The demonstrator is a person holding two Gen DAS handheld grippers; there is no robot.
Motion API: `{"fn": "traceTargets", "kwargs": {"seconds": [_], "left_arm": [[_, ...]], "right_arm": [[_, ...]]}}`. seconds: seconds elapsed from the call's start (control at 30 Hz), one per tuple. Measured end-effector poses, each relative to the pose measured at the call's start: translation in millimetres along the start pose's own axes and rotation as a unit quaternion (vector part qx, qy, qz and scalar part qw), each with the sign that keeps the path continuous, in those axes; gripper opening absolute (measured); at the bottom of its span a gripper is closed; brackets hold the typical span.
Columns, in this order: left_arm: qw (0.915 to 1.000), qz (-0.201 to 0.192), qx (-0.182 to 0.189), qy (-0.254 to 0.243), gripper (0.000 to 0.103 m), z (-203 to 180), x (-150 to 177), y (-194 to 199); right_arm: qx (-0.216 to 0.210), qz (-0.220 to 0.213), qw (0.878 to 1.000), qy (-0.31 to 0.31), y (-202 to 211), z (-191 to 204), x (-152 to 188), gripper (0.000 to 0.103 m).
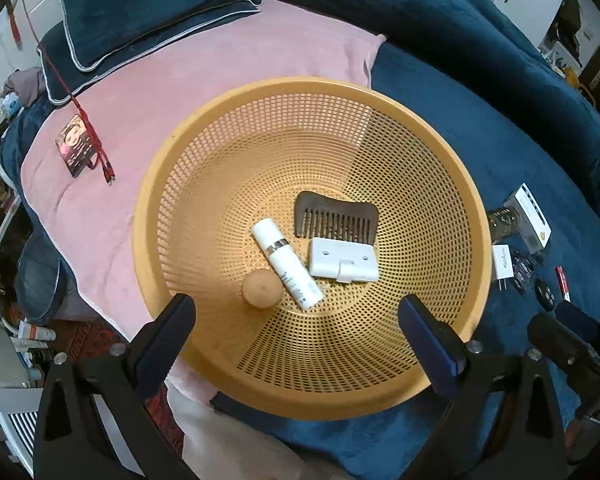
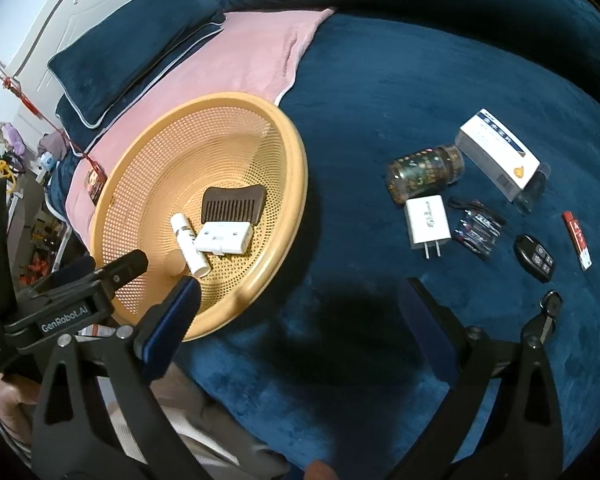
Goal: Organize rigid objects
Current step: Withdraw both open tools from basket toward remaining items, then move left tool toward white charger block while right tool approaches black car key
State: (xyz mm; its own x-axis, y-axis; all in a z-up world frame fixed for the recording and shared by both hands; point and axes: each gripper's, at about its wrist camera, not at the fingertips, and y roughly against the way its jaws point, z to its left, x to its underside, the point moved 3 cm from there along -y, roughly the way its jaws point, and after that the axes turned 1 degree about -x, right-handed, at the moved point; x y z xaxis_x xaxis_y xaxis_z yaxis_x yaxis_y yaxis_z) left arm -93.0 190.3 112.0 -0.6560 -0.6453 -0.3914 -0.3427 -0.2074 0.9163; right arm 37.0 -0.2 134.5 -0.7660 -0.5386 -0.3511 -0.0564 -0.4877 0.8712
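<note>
Your left tool (image 1: pixel 296 320) is spread wide, empty, over the near wall of the round orange plastic mesh basket (image 1: pixel 204 152). Just ahead: tan ball (image 1: pixel 261 289), white tube (image 1: pixel 286 263), white plastic box (image 1: pixel 342 260), dark wooden comb (image 1: pixel 336 214). Your right tool (image 2: pixel 300 300) is released too, empty, over the blue bed cover (image 2: pixel 380 92); white charger plug (image 2: pixel 427 224) and glass jar (image 2: pixel 426 172) lie ahead-right.

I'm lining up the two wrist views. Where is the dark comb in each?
Left wrist: the comb lies right of centre, in the basket.
Right wrist: the comb lies left of centre, in the same basket.
Shared landmark: the white tube near it.
</note>
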Motion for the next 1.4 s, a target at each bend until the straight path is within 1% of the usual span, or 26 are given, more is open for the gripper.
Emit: {"fn": "traceTargets", "kwargs": {"seconds": [0.17,0.3,0.53,1.1,1.4], "left_arm": [[0.9999,0.002,0.004,-0.01,0.102,-13,2,0],[0.9998,0.002,0.007,-0.02,0.102,-24,3,1],[0.9994,0.005,0.012,-0.033,0.102,-42,4,0],[0.9965,0.004,0.027,-0.079,0.102,-102,9,3],[0.9941,0.004,0.026,-0.105,0.102,-130,12,4]], "right_arm": [[0.0,0.002,1.0,-0.011,4,-10,4,0.1],[0.001,0.006,1.0,-0.025,6,-22,9,0.103],[0.006,0.01,0.999,-0.046,12,-42,18,0.103],[0.019,0.0,0.994,-0.105,35,-104,36,0.103],[0.026,-0.001,0.991,-0.135,43,-134,47,0.103]]}}
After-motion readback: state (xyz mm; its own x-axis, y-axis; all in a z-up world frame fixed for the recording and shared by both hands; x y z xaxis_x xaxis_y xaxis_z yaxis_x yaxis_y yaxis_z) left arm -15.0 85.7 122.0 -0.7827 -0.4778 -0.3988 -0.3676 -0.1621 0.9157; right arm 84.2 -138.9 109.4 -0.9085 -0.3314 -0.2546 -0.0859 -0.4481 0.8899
